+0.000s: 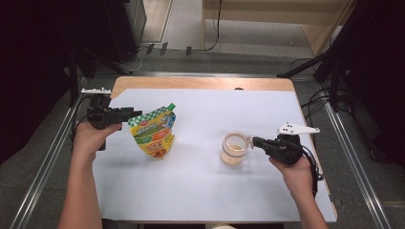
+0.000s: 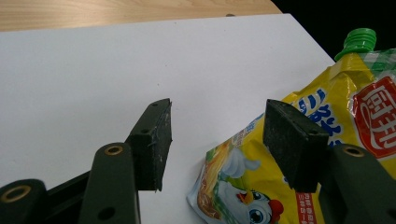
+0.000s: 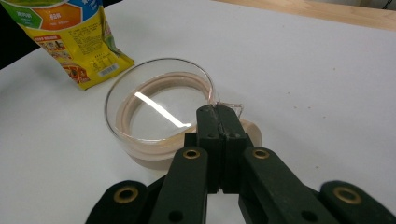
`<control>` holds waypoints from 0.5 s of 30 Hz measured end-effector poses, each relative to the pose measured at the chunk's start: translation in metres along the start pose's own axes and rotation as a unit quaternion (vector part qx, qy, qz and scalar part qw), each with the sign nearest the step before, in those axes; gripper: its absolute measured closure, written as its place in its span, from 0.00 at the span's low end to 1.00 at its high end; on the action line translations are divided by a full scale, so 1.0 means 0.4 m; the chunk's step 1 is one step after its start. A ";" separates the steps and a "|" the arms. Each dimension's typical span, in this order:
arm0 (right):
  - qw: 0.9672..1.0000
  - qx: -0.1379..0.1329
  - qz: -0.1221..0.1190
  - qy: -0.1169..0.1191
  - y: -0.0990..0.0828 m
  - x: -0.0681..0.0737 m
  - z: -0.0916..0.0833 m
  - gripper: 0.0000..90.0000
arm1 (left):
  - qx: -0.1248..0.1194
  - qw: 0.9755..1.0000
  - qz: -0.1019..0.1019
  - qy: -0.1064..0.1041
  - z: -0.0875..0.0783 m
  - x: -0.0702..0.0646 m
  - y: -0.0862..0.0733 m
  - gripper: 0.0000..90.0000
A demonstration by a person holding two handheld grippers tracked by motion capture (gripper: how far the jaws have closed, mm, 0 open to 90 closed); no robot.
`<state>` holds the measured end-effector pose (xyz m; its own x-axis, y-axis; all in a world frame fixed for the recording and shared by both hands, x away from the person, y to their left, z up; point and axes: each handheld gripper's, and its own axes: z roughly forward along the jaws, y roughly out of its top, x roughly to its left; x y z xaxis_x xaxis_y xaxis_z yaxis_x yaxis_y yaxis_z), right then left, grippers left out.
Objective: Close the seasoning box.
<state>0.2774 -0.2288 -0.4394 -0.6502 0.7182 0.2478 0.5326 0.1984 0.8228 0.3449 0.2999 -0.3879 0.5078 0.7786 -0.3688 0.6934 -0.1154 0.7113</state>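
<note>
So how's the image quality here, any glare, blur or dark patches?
High view: soft and slightly blurred, white sheet bright, surroundings dark, faint shadow beside the pouch. Left gripper view: sharp, evenly lit, black top-right corner. Right gripper view: a bright glare streak across the glass cup, fingers in focus.

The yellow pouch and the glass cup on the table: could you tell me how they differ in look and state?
The yellow pouch is opaque, printed and capped in green; the glass cup is clear and open-topped. The pouch lies beside the open left gripper, ungripped; the cup's handle is pinched by the shut right gripper. Both stand on the white table.
</note>
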 end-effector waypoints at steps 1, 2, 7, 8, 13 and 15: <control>1.000 0.000 -0.001 0.000 0.000 0.000 0.000 1.00 | -0.001 1.000 -0.001 0.000 0.000 0.000 0.000 0.48; 1.000 0.000 -0.002 0.000 0.000 0.000 -0.001 1.00 | -0.001 1.000 -0.001 0.000 -0.001 0.000 0.000 0.48; 1.000 0.000 -0.001 -0.004 -0.003 -0.009 -0.005 0.96 | 0.000 1.000 -0.002 -0.001 0.001 0.001 -0.001 0.47; 1.000 0.000 0.000 -0.005 -0.004 -0.011 -0.006 0.94 | 0.001 1.000 -0.002 -0.002 0.002 0.001 -0.001 0.47; 1.000 0.001 0.005 -0.010 -0.010 -0.026 -0.013 0.86 | 0.001 1.000 -0.005 0.000 0.003 0.002 -0.002 0.47; 1.000 0.003 0.006 -0.012 -0.011 -0.031 -0.016 0.86 | 0.000 1.000 -0.007 0.002 0.005 0.001 -0.002 0.47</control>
<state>0.2796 -0.2429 -0.4430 -0.6300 0.7368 0.2454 0.5436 0.1927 0.8169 0.3456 0.2992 -0.3898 0.4962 0.7824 -0.3764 0.7007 -0.1049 0.7057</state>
